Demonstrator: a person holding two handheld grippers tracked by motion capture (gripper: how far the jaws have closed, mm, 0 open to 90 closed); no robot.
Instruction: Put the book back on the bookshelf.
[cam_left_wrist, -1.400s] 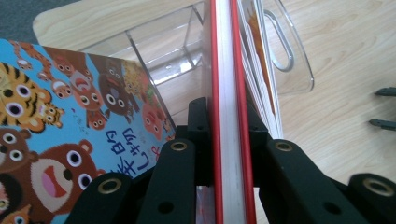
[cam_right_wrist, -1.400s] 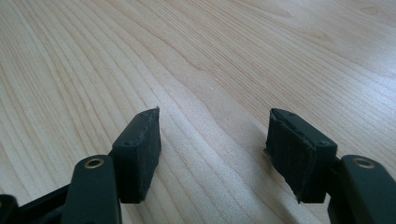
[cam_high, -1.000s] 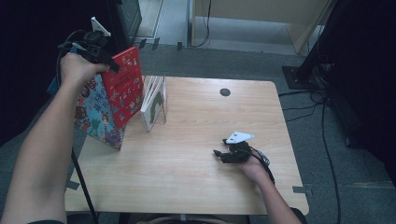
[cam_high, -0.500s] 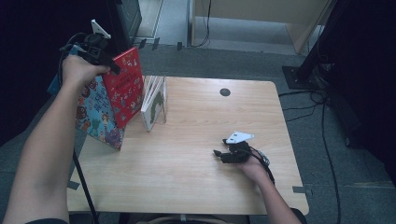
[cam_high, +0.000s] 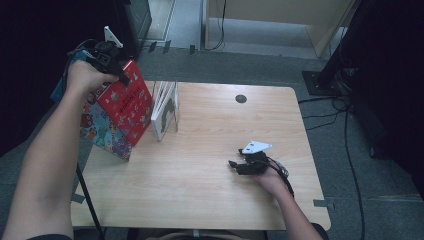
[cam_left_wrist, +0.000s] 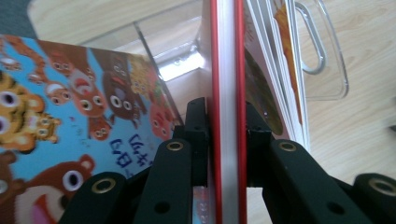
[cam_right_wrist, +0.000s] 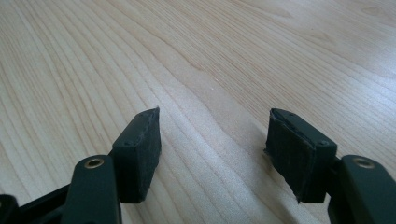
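Note:
My left gripper (cam_high: 120, 75) is raised over the table's left edge, shut on the top edge of a red picture book (cam_high: 127, 107) that hangs tilted from it. In the left gripper view both pads press the red book (cam_left_wrist: 228, 70), whose white page edges show between the red covers. A blue book with cartoon animals (cam_high: 102, 132) leans just behind and left of it (cam_left_wrist: 70, 102). A clear book holder (cam_high: 167, 112) with several thin books stands to the right (cam_left_wrist: 327, 56). My right gripper (cam_high: 234, 166) rests on the table, open and with nothing between its pads (cam_right_wrist: 215, 135).
The wooden table (cam_high: 210, 200) has a black round grommet (cam_high: 241, 98) near its far edge. Cables (cam_high: 345, 110) run over the floor at the right beside a dark stand. Bare tabletop lies between the holder and the right gripper.
The left hand and the red book have shifted only slightly. The right gripper has stayed where it was.

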